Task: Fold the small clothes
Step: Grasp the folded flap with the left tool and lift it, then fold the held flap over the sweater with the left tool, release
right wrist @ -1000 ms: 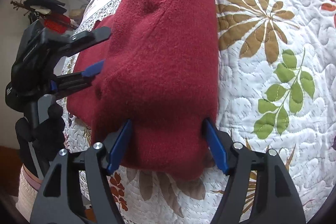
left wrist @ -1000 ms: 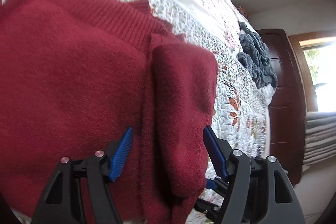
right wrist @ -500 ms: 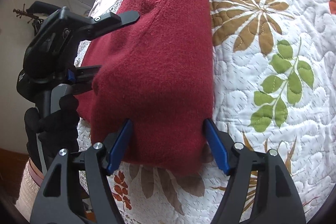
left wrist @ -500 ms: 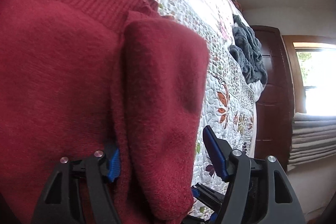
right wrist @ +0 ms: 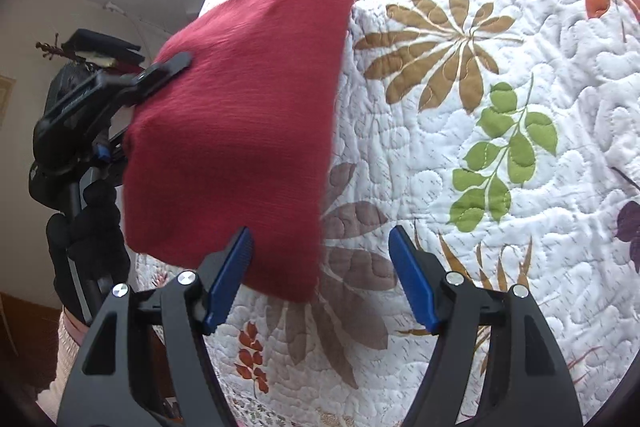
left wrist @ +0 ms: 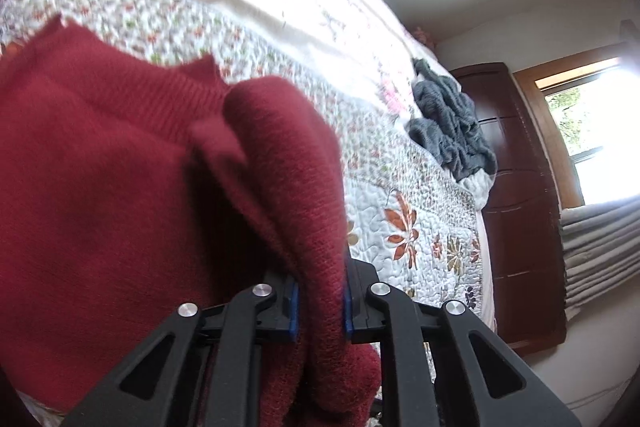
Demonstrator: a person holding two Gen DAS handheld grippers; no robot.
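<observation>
A dark red knit sweater (left wrist: 100,207) lies on the quilted bed, its ribbed hem toward the far side. My left gripper (left wrist: 320,311) is shut on a folded side flap of it, with cloth bunched between the blue pads. In the right wrist view that part of the sweater (right wrist: 240,127) hangs raised above the quilt, pinched at its left edge by the left gripper's black fingers (right wrist: 164,67). My right gripper (right wrist: 320,281) stands open; the sweater's lower corner hangs by the left pad (right wrist: 230,277), and nothing is pinched.
The white floral quilt (right wrist: 480,147) covers the bed. A crumpled grey garment (left wrist: 452,123) lies near the bed's far edge. A dark wooden wardrobe (left wrist: 520,207) and a window stand beyond. A black-gloved hand (right wrist: 88,235) holds the left gripper's handle.
My left gripper went from open around the sweater's folded flap to shut on it and lifted it. The sweater slipped out from between the right gripper's open fingers, toward the left.
</observation>
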